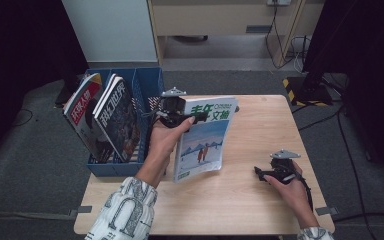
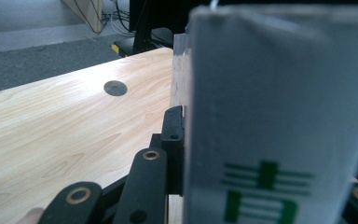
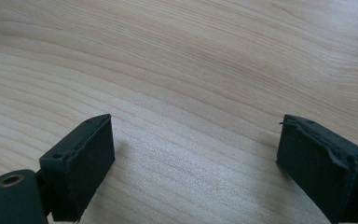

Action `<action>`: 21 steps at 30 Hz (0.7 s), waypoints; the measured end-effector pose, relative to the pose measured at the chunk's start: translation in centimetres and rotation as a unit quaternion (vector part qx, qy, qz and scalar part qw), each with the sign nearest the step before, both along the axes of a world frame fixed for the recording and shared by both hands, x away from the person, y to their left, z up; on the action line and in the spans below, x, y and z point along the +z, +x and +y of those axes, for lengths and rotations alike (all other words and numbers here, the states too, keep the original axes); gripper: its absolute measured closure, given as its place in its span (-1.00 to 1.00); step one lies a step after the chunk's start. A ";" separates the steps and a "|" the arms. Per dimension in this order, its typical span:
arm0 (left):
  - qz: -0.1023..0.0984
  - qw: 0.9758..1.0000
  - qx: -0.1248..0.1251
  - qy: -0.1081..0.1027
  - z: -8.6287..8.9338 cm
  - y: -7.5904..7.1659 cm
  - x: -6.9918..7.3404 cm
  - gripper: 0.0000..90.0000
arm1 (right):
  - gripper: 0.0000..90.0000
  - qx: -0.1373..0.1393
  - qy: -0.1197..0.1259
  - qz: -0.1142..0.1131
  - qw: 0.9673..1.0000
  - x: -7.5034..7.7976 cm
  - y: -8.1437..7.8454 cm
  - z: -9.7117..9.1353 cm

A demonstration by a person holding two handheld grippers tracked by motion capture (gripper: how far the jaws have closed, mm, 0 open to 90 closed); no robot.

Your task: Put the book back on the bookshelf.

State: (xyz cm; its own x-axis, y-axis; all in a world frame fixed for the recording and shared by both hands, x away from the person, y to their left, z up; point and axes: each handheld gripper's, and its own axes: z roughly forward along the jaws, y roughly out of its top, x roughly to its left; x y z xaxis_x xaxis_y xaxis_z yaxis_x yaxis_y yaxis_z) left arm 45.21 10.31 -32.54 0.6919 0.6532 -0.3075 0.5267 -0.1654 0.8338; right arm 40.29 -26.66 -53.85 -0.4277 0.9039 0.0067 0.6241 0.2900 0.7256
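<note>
At the left of the high view, a blue rack (image 1: 152, 85) holds two magazines (image 1: 107, 117). In the middle, the left gripper (image 1: 196, 118) is raised and clamped on the top edge of a magazine (image 1: 202, 142). It stands upright on the table (image 1: 250, 200), snowy cover showing. At lower right, the right gripper (image 1: 258, 173) rests low, jaws wide apart.

1. From high above the person's side, we look forward and down over the whole wooden table (image 1: 260, 125).
2. Riding the left gripper, we sit close against a magazine (image 2: 279, 116); the table (image 2: 74, 121) stretches behind.
3. Riding the right gripper, we face the tabletop (image 3: 191, 70) closely.
</note>
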 end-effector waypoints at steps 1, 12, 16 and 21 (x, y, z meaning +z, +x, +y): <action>0.000 1.000 0.002 0.000 0.1 0.0 0.1 0.63 | -0.75 0.000 0.000 0.000 1.000 0.0 0.0 0.0; -0.001 1.000 0.019 -0.007 1.1 0.2 0.4 0.63 | -0.75 0.000 0.000 0.000 1.000 0.0 0.0 0.0; -0.003 1.000 0.020 -0.008 1.2 0.0 0.7 0.63 | -0.75 0.000 0.000 0.000 1.000 0.0 0.0 0.0; -0.003 1.000 0.020 -0.006 1.2 -0.1 1.1 0.63 | -0.75 0.000 0.000 0.000 1.000 0.0 0.0 0.0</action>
